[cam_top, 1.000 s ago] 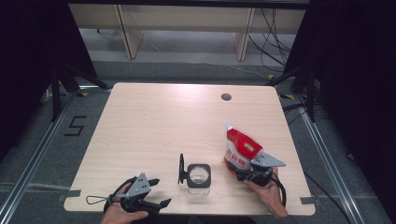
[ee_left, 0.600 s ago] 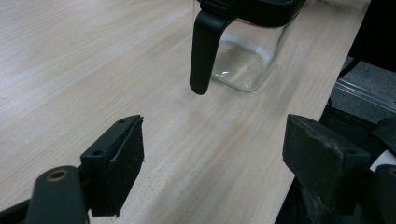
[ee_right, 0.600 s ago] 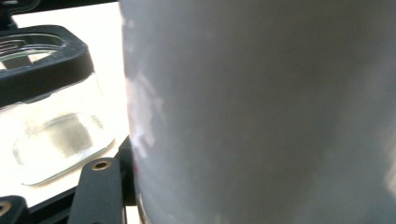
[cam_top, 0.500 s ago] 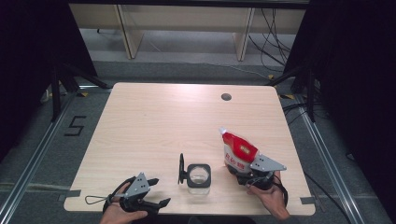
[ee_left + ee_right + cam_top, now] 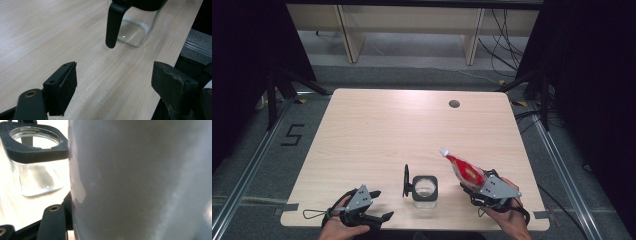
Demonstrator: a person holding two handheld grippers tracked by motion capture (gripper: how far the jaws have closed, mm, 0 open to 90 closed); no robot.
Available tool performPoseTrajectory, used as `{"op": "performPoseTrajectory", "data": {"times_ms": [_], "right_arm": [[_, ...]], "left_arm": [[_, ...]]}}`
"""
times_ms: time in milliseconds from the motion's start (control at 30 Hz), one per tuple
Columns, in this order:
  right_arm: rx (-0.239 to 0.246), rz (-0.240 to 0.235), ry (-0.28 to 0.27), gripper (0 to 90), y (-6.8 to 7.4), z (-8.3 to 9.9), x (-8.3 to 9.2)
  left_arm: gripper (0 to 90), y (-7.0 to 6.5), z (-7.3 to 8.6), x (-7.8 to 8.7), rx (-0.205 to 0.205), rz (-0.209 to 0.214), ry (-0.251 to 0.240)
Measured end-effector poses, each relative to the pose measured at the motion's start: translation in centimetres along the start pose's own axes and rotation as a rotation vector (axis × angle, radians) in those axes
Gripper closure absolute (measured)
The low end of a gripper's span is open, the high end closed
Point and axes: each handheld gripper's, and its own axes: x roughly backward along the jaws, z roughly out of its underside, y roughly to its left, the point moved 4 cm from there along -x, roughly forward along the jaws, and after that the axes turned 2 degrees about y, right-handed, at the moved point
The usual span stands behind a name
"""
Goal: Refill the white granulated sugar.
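Observation:
A red and white pouch [image 5: 464, 169] with a white spout leans to the left, its spout toward a clear glass jar [image 5: 424, 186]. My right gripper [image 5: 470, 186] is shut on the pouch's lower part, near the table's front right. In the right gripper view the pouch [image 5: 140, 180] is pale and blurred, with the jar [image 5: 37, 157] to its left. The jar has a black square rim and a black handle [image 5: 405, 181] on its left side. My left gripper [image 5: 381, 204] rests open at the front left, with nothing between its jaws. The jar [image 5: 136, 27] stands just ahead of its fingertips.
The light wooden table [image 5: 387, 125] has a round cable hole [image 5: 454, 104] at the back right. Dark stands and cables lie on the floor at both sides, and shelving stands beyond the far edge.
My right gripper has lifted the pouch and tipped it from upright over to the left, bringing the spout nearer the jar. The left gripper and the jar have stayed put.

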Motion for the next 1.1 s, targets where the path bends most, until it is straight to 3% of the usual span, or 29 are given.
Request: {"op": "performPoseTrajectory", "data": {"times_ms": [67,133,200,267,433,533,567,600,667,733,900,967,1033,1067,1100], "right_arm": [[0.013,0.013,0.004,38.0,0.0,-0.1,0.2],[0.069,0.020,0.022,38.1,0.3,-0.3,0.7],[0.086,0.025,0.030,38.1,0.3,-0.3,0.9],[0.110,0.022,0.035,38.1,0.6,-0.5,1.2],[0.226,0.054,0.076,38.2,1.0,-0.4,1.7],[0.280,0.070,0.111,38.2,1.2,-0.2,1.8],[0.277,0.076,0.118,38.2,1.3,-0.2,2.0],[0.302,0.073,0.120,38.2,1.3,-0.2,2.0],[0.341,0.086,0.139,38.2,1.5,-0.2,2.1],[0.320,0.080,0.144,38.3,1.7,-0.1,2.2],[0.418,0.111,0.175,38.3,1.8,-0.2,2.2],[0.418,0.112,0.193,38.4,2.0,-0.1,2.3],[0.464,0.131,0.213,38.4,2.1,-0.2,2.3],[0.513,0.153,0.240,38.4,2.3,-0.3,2.4],[0.513,0.153,0.240,38.4,2.3,-0.3,2.4]], "left_arm": [[20.1,0.0,0.0,0.0,-0.002,-0.003,0.001],[20.1,0.1,0.0,0.0,-0.010,-0.003,0.000],[20.0,0.1,0.0,-0.1,0.012,-0.004,-0.011],[19.8,0.2,0.1,0.0,0.006,-0.012,-0.002],[19.6,0.2,0.0,0.0,0.009,-0.008,-0.003],[19.6,0.5,0.0,0.1,-0.032,-0.010,0.003],[19.6,0.4,0.0,0.1,-0.027,-0.011,0.002],[19.6,0.3,0.1,0.1,0.003,-0.014,0.009],[19.6,0.3,0.1,0.1,0.001,-0.014,0.008],[19.6,0.3,0.1,0.1,-0.003,-0.012,0.007],[19.6,0.4,0.1,0.1,-0.003,-0.011,0.009],[19.6,0.3,0.1,0.0,0.015,-0.008,-0.006],[19.6,0.4,0.1,0.1,-0.002,-0.013,0.007],[19.7,0.3,0.1,0.1,0.008,-0.016,0.004],[19.7,0.3,0.1,0.1,0.008,-0.016,0.004]]}}
